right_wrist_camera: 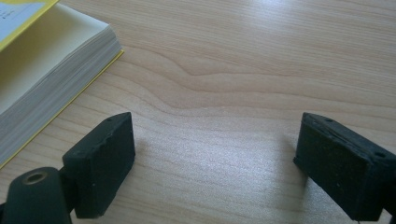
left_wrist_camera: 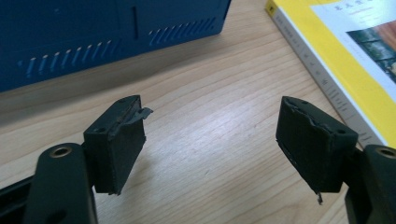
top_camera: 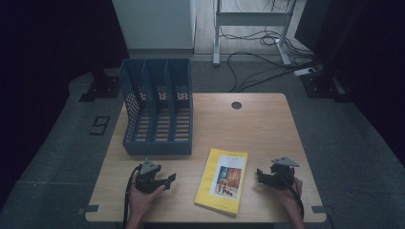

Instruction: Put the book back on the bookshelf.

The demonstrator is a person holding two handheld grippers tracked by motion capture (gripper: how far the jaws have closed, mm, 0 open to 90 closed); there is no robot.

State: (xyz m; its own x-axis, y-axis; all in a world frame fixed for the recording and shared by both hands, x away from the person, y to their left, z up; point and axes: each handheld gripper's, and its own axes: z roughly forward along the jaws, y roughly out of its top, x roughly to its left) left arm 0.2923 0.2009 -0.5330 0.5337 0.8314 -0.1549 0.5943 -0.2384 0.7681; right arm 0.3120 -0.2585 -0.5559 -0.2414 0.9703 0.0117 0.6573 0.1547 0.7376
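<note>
Both hands rest low on the table (top_camera: 267, 119), left gripper (top_camera: 168, 180) and right gripper (top_camera: 260, 175) with jaws apart, the yellow book (top_camera: 222, 180) flat between them. The blue file rack (top_camera: 157, 107) stands behind, compartments empty.

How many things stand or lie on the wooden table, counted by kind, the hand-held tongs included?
Yellow book: 1
Blue file rack: 1
Hand-held tongs, left tongs and right tongs, both with open jaws: 2
Total: 4
</note>
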